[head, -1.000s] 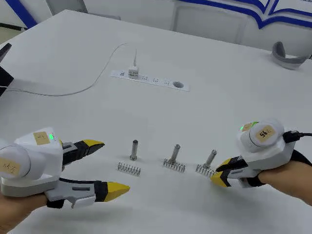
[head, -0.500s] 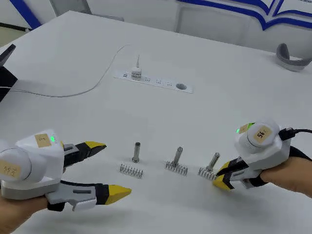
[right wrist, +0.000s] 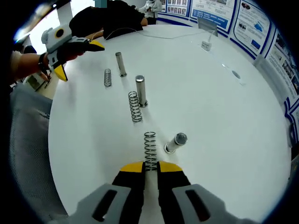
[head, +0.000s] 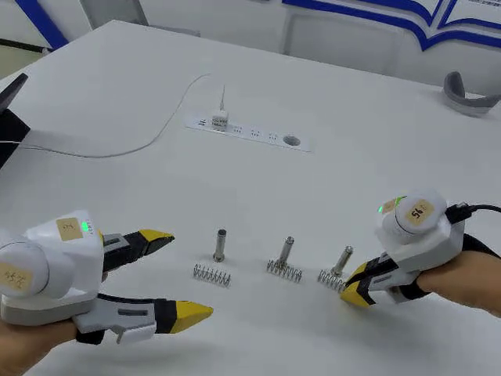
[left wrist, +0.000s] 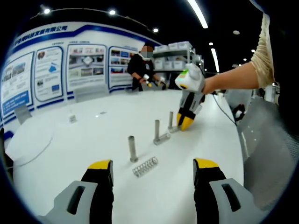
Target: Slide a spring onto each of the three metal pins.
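Plainly, three small coil springs of bright steel wire lie on their sides on the matte white tabletop point(head: 376, 157), each just in front of its own pin. The left spring point(head: 211, 275) and middle spring point(head: 283, 271) lie free, their turns open and evenly spaced. The right spring point(head: 331, 279) has its near end between the yellow tips of the right gripper point(right wrist: 150, 167), whose jaws are drawn almost together and pinch that end. The rest of the coil rests on the table, just beside the right pin point(head: 342, 260). All three pins are short, smooth, grey metal cylinders standing in a row, and the left pin point(head: 220, 244) and middle pin point(head: 286, 251) are bare. The left gripper point(head: 178, 274) hovers near the left spring with its jaws spread wide and nothing between them. Its body is white plastic, its fingers black with yellow tips. Farther back lies a flat white power strip point(head: 250, 133) with a thin white cable point(head: 133, 148).
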